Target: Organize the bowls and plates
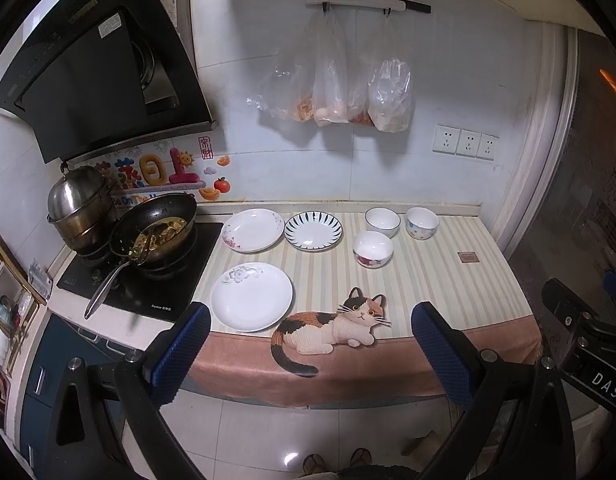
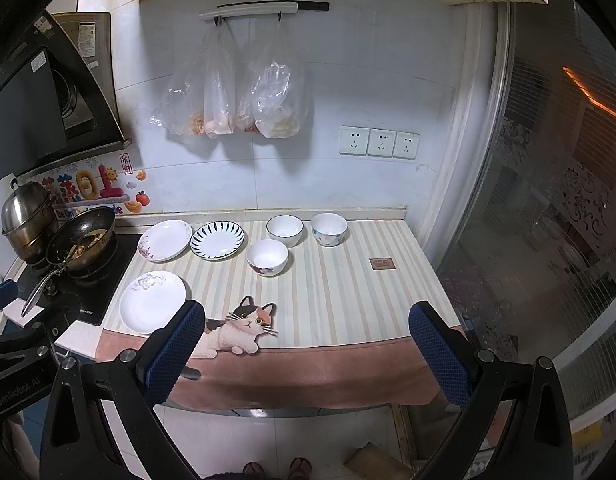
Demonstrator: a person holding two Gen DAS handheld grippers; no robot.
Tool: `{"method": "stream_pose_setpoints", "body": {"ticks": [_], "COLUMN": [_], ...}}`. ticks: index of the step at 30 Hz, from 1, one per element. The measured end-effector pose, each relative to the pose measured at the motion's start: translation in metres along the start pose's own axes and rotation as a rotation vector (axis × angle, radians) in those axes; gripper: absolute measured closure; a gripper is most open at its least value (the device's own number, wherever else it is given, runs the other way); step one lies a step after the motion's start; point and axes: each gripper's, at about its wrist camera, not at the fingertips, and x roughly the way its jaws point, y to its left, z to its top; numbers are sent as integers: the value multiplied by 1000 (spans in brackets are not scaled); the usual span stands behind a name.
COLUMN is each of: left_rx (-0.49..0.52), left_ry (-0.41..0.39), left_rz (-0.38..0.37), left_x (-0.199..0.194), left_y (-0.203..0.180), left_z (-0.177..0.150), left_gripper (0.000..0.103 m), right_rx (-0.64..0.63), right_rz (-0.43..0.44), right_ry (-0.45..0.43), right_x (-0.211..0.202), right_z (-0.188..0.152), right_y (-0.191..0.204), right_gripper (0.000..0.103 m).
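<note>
Three plates (image 1: pixel 252 296) (image 1: pixel 253 229) (image 1: pixel 313 230) left-centre on the striped cloth (image 1: pixel 428 280), three empty bowls (image 1: pixel 373 248) (image 1: pixel 382 222) (image 1: pixel 422 222) right of them. Wok (image 1: pixel 158 230) with food, far left. Left gripper (image 1: pixel 310 344) and right gripper (image 2: pixel 306 342) spread wide, empty, low in frame.

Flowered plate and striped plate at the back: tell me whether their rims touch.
Cannot tell. In both wrist views the flowered plate and striped plate sit rim to rim, and neither view shows a clear gap or clear contact.
</note>
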Motion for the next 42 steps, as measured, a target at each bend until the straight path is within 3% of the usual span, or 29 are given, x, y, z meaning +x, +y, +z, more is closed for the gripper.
{"method": "stream_pose_setpoints", "body": {"ticks": [16,22,26,28,31,33,42], "left_rx": [-2,-9,-44,-63,-72,-92,-206], "left_ry": [1,9,51,64,103,178,441], "left_rz": [-1,-1,11,54,139,183,204], "left_x": [1,20,66,97,139,182,340], "left_y": [2,16,49,73,103,129,202], "left_z": [-1,2,4,1,-5,-11,-32], "left_gripper": [0,0,0,0,0,0,1], "right_rx": [1,21,54,61,43,12,-59], "right_rz": [1,31,205,283,332,358,476], "right_ry": [6,21,90,193,277,329,552], "right_x": [3,22,71,117,172,216,417], "right_z": [3,8,4,-2,-9,-15,-37], "right_y": [4,19,35,53,77,102,199], "right_gripper": [0,0,0,0,0,0,3]}}
